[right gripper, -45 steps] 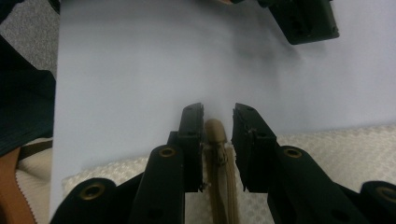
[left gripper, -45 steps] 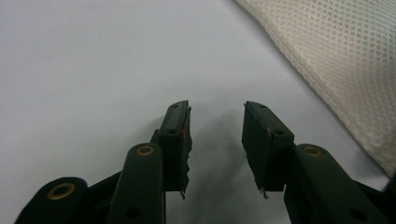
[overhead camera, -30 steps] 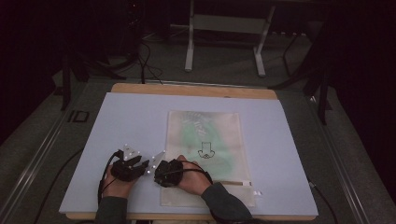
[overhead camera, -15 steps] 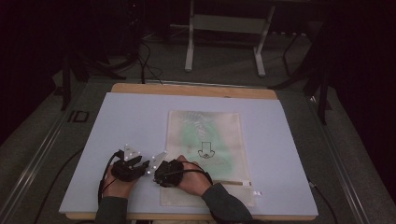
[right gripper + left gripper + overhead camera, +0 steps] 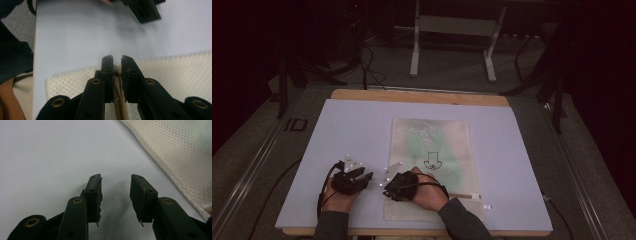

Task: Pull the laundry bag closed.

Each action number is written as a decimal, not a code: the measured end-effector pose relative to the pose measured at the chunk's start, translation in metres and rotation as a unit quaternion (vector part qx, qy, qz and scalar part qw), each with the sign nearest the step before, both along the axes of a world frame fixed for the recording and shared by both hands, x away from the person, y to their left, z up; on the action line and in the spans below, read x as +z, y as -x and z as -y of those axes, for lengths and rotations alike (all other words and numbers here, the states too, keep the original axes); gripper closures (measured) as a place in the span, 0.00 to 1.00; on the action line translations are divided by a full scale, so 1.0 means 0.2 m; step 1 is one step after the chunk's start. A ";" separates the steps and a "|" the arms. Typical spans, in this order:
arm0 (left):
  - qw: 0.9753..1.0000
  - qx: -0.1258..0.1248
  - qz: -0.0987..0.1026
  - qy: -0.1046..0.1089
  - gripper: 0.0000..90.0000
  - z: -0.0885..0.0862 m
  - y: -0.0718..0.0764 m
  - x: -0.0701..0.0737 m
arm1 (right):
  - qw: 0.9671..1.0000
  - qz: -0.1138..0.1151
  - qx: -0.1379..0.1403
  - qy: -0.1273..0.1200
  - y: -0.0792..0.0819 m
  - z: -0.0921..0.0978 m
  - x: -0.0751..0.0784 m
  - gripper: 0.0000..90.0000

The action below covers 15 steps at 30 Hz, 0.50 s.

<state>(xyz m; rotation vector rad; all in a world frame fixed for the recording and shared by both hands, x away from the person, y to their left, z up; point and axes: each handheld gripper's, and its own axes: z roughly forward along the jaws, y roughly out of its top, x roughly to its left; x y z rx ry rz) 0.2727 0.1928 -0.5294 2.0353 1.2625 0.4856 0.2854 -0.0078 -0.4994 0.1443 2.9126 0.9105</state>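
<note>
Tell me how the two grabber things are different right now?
The left hand-held gripper has its jaws wide apart with nothing between them; the right hand-held gripper has its jaws nearly closed on a thin tan strip. The left one hangs over the bare white table cover; the right one sits over the mesh bag. Both are black and held by hands.

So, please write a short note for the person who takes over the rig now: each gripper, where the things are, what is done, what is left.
Left gripper: open, empty, over bare table sheet, just beside the mesh bag's edge.
Right gripper: jaws nearly closed around a thin wooden strip at the near left edge of the mesh bag; a firm grip cannot be confirmed.
Bag lies flat at mid-table, greenish contents inside, not lifted.
Done: right gripper placed at the strip.
Left: probably secure the grip, then bring in the left gripper.
</note>
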 end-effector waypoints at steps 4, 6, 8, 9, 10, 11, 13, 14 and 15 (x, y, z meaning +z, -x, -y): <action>1.000 -0.008 -0.002 0.015 0.68 0.01 0.01 0.01 | 1.000 -0.014 -0.002 0.004 -0.01 0.04 -0.03 0.88; 1.000 -0.011 -0.001 0.020 0.69 0.01 0.01 0.01 | 1.000 -0.018 -0.001 0.005 -0.02 0.04 -0.04 0.88; 0.999 -0.019 -0.002 0.027 0.70 0.02 0.02 0.02 | 1.000 -0.024 -0.003 0.003 -0.02 0.04 -0.05 0.88; 0.999 -0.028 -0.002 0.029 0.71 0.02 0.03 0.02 | 1.000 -0.027 -0.005 0.005 -0.03 0.04 -0.07 0.88; 0.999 -0.028 -0.002 0.029 0.73 0.02 0.03 0.02 | 1.000 -0.028 -0.005 0.005 -0.03 0.04 -0.07 0.88; 0.999 -0.034 -0.003 0.031 0.74 0.04 0.04 0.02 | 0.999 -0.032 -0.004 0.004 -0.04 0.04 -0.08 0.89; 0.999 -0.042 -0.004 0.032 0.77 0.05 0.04 0.02 | 0.999 -0.035 -0.004 0.000 -0.04 0.04 -0.09 0.90; 0.999 -0.042 -0.004 0.032 0.79 0.05 0.04 0.02 | 0.999 -0.035 -0.004 0.000 -0.04 0.04 -0.09 0.90; 0.998 -0.051 -0.005 0.035 0.80 0.07 0.04 0.03 | 0.999 -0.038 -0.005 -0.001 -0.04 0.05 -0.09 0.91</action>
